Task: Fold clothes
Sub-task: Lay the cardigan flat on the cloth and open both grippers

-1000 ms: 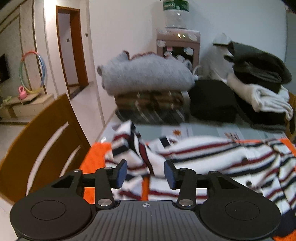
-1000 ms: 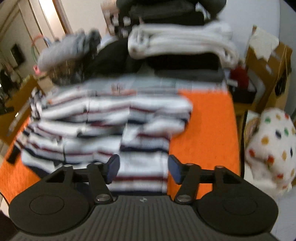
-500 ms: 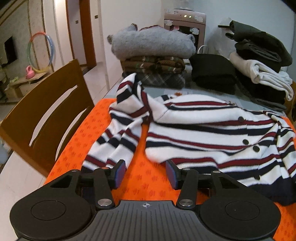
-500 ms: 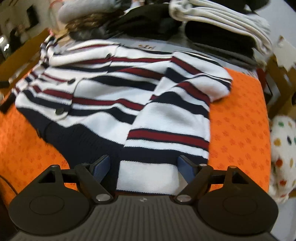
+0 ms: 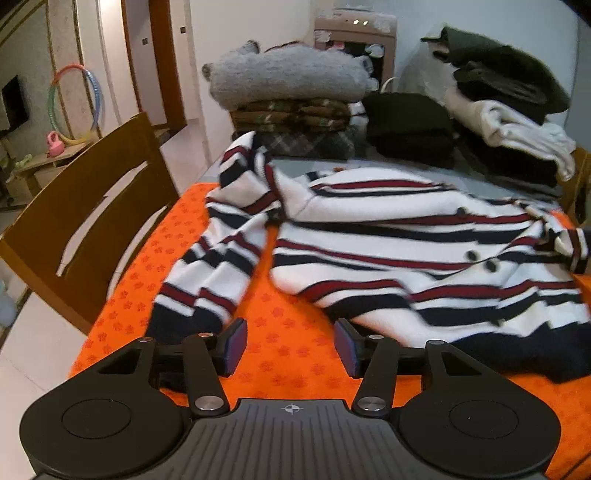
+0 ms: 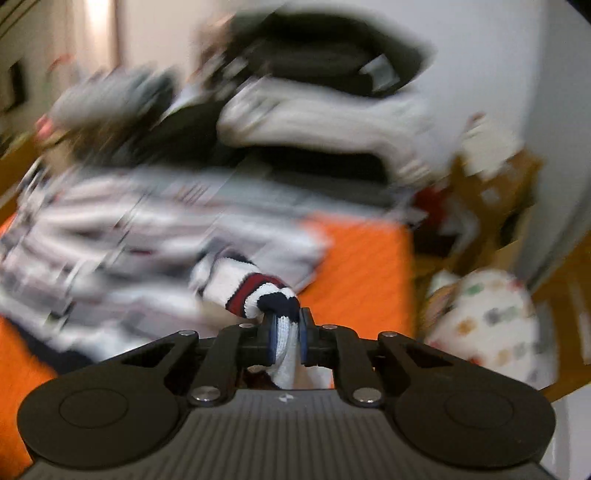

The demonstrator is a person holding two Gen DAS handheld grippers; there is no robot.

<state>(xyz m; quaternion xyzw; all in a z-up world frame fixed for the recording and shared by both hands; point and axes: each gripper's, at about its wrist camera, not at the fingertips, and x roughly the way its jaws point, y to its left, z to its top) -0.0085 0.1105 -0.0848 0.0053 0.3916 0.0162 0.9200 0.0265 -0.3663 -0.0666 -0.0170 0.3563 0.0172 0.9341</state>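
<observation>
Cardigan (image 5: 388, 251), striped white, navy and dark red, spread flat on the orange mat (image 5: 295, 350), buttons up, one sleeve (image 5: 207, 269) trailing down toward the left gripper (image 5: 291, 347). Left jaws apart and just widened a little, nothing between them but bare mat; sleeve cuff just beyond the left finger (image 5: 234, 345), cardigan hem just beyond the right one. Right gripper (image 6: 284, 338) just snapped together and clamped on the other cuff (image 6: 273, 299), knit bunched into a navy knob above the pads, white ribbing squeezed between them and hanging below, lifted clear of the mat (image 6: 362, 266). Rest of the right view smeared by motion; body of the cardigan (image 6: 129, 240) only a blur of stripes to the left. Mat textured, printed with small darker flowers, laid over a grey table (image 5: 480, 177). At the far edge, stacks of folded clothes: fluffy grey sweater (image 5: 288, 75) on brown patterned and plaid pieces, a black pile (image 5: 410, 125), then cream (image 5: 509, 129) and dark olive (image 5: 506, 81) folds to the right. Wooden chair (image 5: 85, 221) with slotted back at the left side. Beyond, a hoop (image 5: 74, 107) in bright colours against the wall, a doorway (image 5: 162, 62), a dispenser (image 5: 354, 33) behind the stacks. Spotted white cushion (image 6: 487, 325) off the mat's right edge.
</observation>
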